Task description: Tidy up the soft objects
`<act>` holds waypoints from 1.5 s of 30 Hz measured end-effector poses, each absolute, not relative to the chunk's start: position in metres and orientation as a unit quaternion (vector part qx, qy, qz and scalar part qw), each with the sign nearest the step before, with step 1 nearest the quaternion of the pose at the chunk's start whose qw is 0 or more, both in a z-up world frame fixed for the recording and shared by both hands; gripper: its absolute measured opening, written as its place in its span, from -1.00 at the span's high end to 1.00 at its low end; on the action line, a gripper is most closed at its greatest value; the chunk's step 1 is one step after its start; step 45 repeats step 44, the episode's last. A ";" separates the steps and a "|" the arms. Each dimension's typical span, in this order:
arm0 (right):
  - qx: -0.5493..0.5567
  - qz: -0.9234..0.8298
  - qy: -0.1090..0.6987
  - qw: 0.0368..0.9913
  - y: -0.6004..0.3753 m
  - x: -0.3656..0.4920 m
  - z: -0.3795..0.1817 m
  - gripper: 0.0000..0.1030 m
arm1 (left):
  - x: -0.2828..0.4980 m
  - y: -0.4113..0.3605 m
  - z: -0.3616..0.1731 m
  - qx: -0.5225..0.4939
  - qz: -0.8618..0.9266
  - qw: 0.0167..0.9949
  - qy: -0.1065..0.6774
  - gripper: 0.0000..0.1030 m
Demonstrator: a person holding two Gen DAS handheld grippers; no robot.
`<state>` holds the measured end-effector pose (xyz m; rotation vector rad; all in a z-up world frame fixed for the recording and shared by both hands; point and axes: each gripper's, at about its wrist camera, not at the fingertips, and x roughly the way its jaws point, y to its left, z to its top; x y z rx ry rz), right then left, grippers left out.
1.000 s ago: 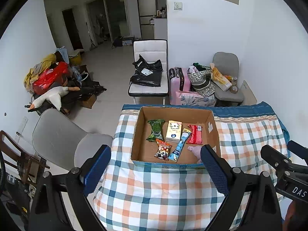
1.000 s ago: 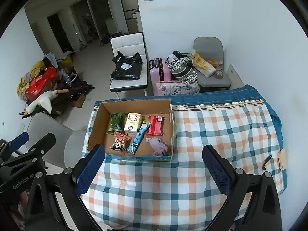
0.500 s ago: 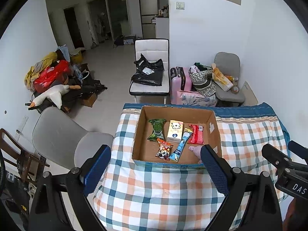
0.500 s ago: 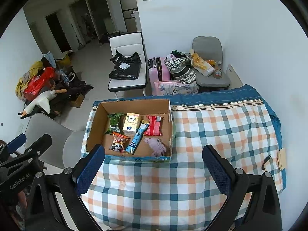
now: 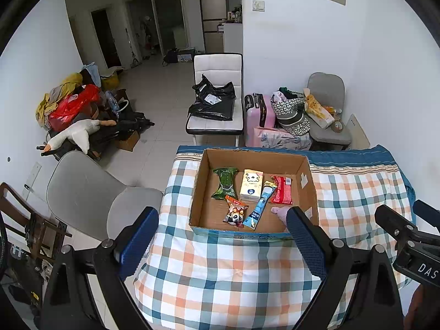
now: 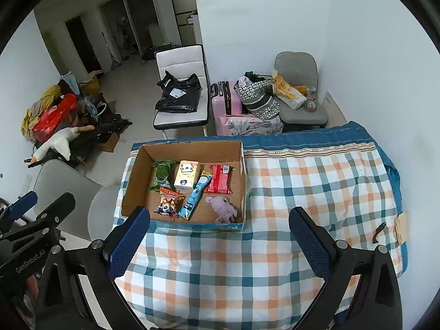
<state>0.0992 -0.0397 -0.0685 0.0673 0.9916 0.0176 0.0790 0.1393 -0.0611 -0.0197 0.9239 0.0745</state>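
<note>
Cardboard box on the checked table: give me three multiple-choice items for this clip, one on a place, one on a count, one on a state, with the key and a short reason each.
1. Where does the purple soft toy lie in the cardboard box?
A. near corner on the bare-cloth side
B. far corner by the green packet
C. outside, on the cloth

2. How many items are in the box?
A. three
B. six
C. nine

3. How do the left gripper and right gripper stand?
A. both open and empty
B. left shut on a packet
C. right shut on the toy

Key: 1 A, the toy sits against the near wall next to the open checked cloth. 2 B, the right wrist view shows a green packet, tissue pack, red packet, panda snack, blue tube and the toy. 3 A, each pair of fingers is spread wide with nothing between.
</note>
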 end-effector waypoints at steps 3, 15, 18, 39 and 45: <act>0.032 0.007 0.475 0.879 -0.042 0.100 -0.070 -0.99 | 0.076 0.141 -0.064 -0.010 0.041 0.895 0.445 -0.85; 0.020 -0.001 0.470 0.883 -0.044 0.101 -0.072 -0.99 | 0.072 0.143 -0.068 -0.011 0.049 0.893 0.446 -0.85; 0.020 -0.001 0.469 0.883 -0.044 0.101 -0.072 -0.99 | 0.072 0.144 -0.069 -0.011 0.052 0.894 0.445 -0.85; 0.016 -0.003 0.470 0.883 -0.048 0.101 -0.074 -0.99 | 0.076 0.142 -0.066 -0.012 0.061 0.891 0.450 -0.85; 0.017 -0.002 0.470 0.883 -0.047 0.101 -0.074 -0.99 | 0.075 0.142 -0.068 -0.014 0.061 0.891 0.450 -0.85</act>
